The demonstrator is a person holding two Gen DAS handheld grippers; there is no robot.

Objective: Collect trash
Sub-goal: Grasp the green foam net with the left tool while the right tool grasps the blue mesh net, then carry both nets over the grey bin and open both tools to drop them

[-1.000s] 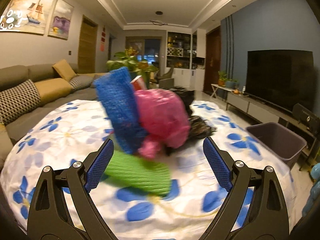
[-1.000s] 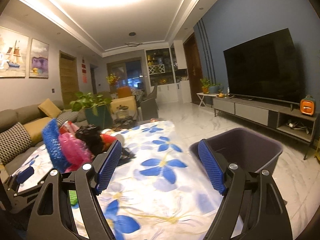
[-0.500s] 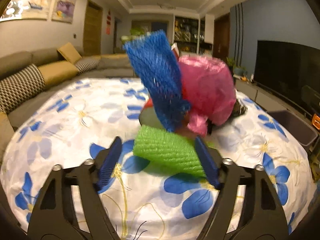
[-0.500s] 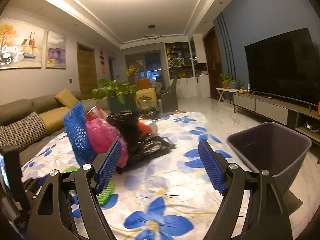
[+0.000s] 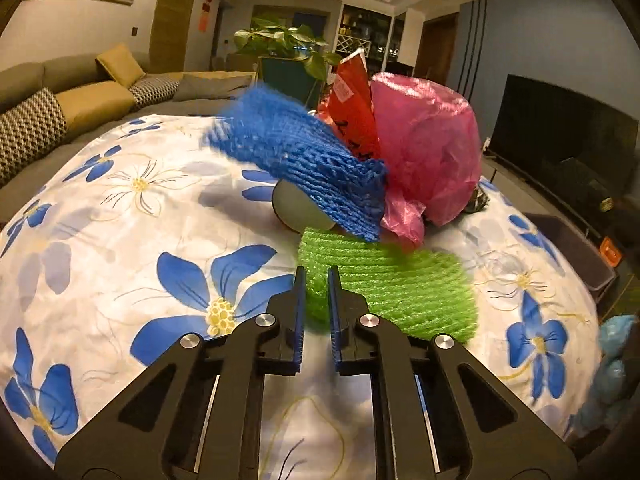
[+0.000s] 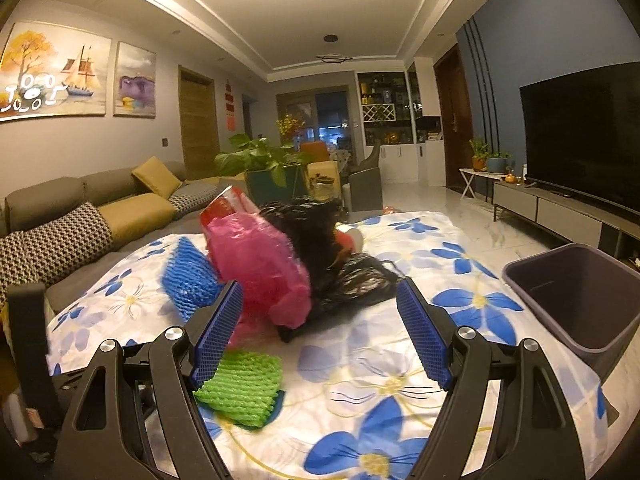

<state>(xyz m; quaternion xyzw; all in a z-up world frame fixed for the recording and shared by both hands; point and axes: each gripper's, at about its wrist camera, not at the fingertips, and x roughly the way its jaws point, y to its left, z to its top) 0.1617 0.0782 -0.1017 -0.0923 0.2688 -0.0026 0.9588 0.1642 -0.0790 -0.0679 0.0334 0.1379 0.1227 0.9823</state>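
The left gripper pinches the near-left edge of the green foam net, which lies flat, its long axis running left to right across the flower-print tablecloth. The right gripper hangs spread wide. Behind are the blue net, pink bag, and sofa; the grey bin stands to the right.

Quick count of what's on the flowery tablecloth: three foam net sleeves if you go by type, one green at lower center, one blue above it, plus one pink plastic bag at center right. One red wrapper pokes up behind. Black bags at the frame's middle look like two, hard to separate. One grey bin at right. Two paintings upper left, one TV.
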